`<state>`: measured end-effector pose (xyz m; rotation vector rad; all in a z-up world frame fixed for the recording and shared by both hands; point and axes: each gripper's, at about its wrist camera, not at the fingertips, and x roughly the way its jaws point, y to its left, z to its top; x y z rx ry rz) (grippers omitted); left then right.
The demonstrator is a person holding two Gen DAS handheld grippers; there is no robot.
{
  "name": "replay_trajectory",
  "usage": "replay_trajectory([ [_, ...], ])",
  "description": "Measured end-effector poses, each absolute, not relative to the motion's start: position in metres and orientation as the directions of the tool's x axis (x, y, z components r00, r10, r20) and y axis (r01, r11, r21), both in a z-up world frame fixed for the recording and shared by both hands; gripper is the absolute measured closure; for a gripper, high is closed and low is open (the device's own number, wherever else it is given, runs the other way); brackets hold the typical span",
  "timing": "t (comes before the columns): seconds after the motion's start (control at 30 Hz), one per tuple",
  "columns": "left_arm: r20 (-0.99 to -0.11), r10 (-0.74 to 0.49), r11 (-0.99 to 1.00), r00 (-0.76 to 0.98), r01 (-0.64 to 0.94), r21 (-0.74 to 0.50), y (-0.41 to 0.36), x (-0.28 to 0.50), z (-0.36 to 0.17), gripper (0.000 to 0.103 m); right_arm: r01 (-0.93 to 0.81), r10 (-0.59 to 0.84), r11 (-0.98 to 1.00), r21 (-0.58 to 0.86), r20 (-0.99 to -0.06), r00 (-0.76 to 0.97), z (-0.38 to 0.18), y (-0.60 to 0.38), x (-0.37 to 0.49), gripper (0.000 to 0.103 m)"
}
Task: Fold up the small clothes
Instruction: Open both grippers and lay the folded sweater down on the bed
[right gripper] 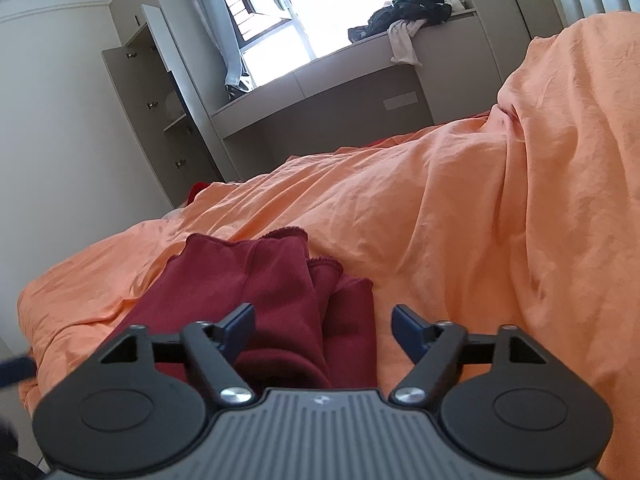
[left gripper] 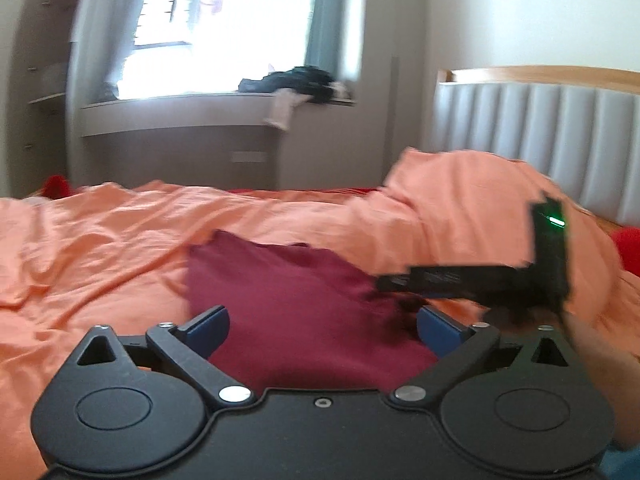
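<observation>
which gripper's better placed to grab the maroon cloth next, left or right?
Probably right: the right hand-held gripper is open, with the maroon cloth's bunched edge between its fingers. The left hand-held gripper, also open, faces flat fabric.

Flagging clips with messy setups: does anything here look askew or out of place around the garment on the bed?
The dark red garment lies bunched on the orange bedsheet, its raw-looking hem edges stacked unevenly rather than aligned. Behind, a pale cloth droops off the window ledge beside a heap of dark clothes. Both grippers are open; neither holds the garment.
</observation>
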<state>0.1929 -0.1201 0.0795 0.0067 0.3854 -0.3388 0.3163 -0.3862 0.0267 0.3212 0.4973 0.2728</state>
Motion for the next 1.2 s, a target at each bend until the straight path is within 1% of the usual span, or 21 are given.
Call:
replay_trajectory([
  [0.07, -0.384, -0.271, 0.961, 0.883, 0.272, -0.053, -0.112, 0.201, 0.079, 0.001, -0.159, 0.309, 0.924, 0.347, -0.436, 0.845, 0.025, -0.385, 0.313, 0.012],
  [0.2, -0.423, -0.200, 0.979, 0.884, 0.197, -0.052, -0.096, 0.212, 0.072, 0.001, -0.114, 0.230, 0.959, 0.258, -0.482, 0.846, 0.021, -0.383, 0.307, 0.006],
  [0.33, -0.459, -0.180, 0.983, 0.870, 0.176, -0.053, -0.087, 0.215, 0.062, 0.001, -0.093, 0.177, 0.977, 0.190, -0.496, 0.850, 0.020, -0.384, 0.298, 0.004],
  [0.47, -0.471, -0.184, 0.983, 0.863, 0.176, -0.061, -0.083, 0.211, 0.055, 0.001, -0.087, 0.166, 0.980, 0.178, -0.504, 0.848, 0.017, -0.387, 0.292, 0.003],
  [0.63, -0.477, -0.178, 0.983, 0.860, 0.171, -0.060, -0.084, 0.211, 0.052, 0.001, -0.087, 0.183, 0.974, 0.211, -0.497, 0.848, 0.017, -0.395, 0.287, 0.002],
  [0.83, -0.483, -0.174, 0.984, 0.858, 0.166, -0.060, -0.084, 0.211, 0.047, 0.001, -0.064, 0.184, 0.956, 0.286, -0.415, 0.891, 0.027, -0.409, 0.281, 0.000],
  [0.9, -0.486, -0.178, 0.984, 0.856, 0.167, -0.067, -0.084, 0.211, 0.046, 0.001, -0.065, 0.201, 0.942, 0.330, -0.395, 0.896, 0.028, -0.412, 0.282, 0.000],
  [1.07, -0.489, -0.189, 0.982, 0.852, 0.170, -0.083, -0.082, 0.212, 0.040, 0.001, -0.114, 0.298, 0.878, 0.465, -0.343, 0.891, 0.022, -0.417, 0.291, 0.001],
  [1.13, -0.483, -0.190, 0.982, 0.854, 0.171, -0.083, -0.081, 0.211, 0.037, 0.001, -0.129, 0.316, 0.873, 0.470, -0.344, 0.884, 0.019, -0.412, 0.296, 0.005],
  [1.2, -0.477, -0.192, 0.981, 0.858, 0.173, -0.083, -0.080, 0.210, 0.035, 0.001, -0.135, 0.324, 0.875, 0.464, -0.357, 0.876, 0.015, -0.407, 0.301, 0.013],
])
